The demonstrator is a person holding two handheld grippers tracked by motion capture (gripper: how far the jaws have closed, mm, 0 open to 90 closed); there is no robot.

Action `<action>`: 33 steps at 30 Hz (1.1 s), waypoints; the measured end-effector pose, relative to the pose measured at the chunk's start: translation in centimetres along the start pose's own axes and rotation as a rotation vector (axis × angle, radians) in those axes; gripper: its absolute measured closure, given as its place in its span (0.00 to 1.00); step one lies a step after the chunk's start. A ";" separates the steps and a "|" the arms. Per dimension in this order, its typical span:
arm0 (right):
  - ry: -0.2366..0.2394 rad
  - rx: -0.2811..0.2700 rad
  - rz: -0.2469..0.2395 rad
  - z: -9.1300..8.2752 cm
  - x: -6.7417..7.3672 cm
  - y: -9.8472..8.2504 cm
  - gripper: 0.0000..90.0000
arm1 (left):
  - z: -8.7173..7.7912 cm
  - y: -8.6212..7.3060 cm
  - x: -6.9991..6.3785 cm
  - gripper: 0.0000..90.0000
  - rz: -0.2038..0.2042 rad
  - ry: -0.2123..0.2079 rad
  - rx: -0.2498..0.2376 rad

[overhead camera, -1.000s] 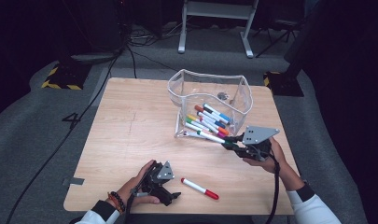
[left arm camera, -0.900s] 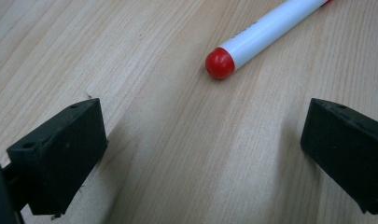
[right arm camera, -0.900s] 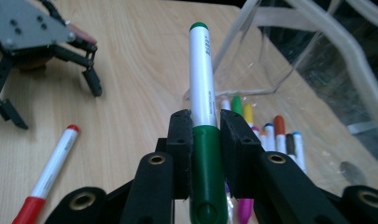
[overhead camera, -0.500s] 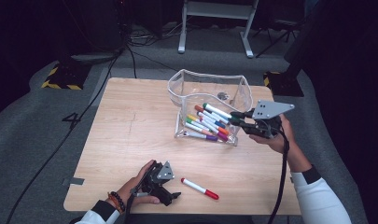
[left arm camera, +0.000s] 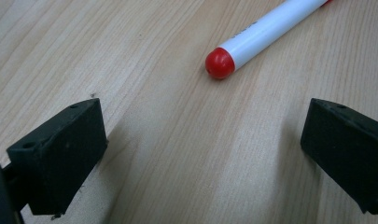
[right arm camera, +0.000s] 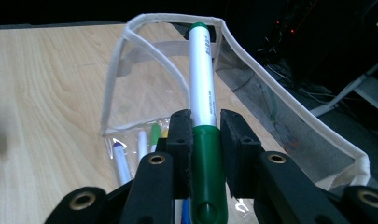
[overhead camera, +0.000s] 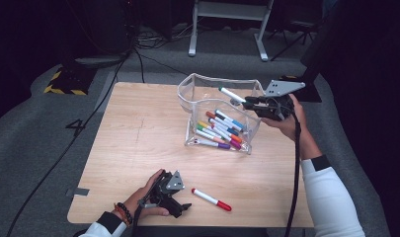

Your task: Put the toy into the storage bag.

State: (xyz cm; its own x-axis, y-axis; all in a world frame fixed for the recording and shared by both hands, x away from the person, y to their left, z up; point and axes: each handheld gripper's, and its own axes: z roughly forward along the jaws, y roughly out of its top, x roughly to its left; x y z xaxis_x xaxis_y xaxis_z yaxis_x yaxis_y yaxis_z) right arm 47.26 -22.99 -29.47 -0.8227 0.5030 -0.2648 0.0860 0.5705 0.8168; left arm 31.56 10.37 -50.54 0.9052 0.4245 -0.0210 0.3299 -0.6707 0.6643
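Observation:
My right gripper (overhead camera: pixel 250 102) (right arm camera: pixel 205 126) is shut on a green-capped white marker (right arm camera: pixel 203 116) (overhead camera: pixel 232 95), held above the right rim of a clear pouch (overhead camera: pixel 197 86) (right arm camera: pixel 289 121). The marker points out over the pouch's opening. Several coloured markers (overhead camera: pixel 221 129) lie inside the pouch on its bottom. My left gripper (overhead camera: pixel 180 205) (left arm camera: pixel 200 154) rests low on the table near the front edge with its jaws wide apart and nothing between them. A red-capped white marker (overhead camera: pixel 211 199) (left arm camera: pixel 261 35) lies on the wood just beyond its fingertips.
The wooden table (overhead camera: pixel 138 133) stands on grey carpet. A black cable (overhead camera: pixel 295 168) hangs from the right gripper along the person's forearm. A metal stand (overhead camera: pixel 227 15) and cables lie on the floor behind the table.
My right gripper has risen and moved away from the front of the pouch to above its right rim, carrying the green marker. The left gripper has stayed where it was.

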 end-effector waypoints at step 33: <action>0.201 0.431 0.091 8.6 -3.6 -1.0 0.83 | 0.0 0.0 0.0 0.01 0.001 -0.001 -0.001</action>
State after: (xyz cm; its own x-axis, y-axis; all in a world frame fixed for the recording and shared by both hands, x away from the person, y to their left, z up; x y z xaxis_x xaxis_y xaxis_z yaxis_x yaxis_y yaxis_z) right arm 54.96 -19.75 -33.75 -0.8899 0.4519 -0.0629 0.3526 0.7687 0.5336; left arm 31.56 10.36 -50.55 0.9055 0.4238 -0.0211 0.3292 -0.6704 0.6649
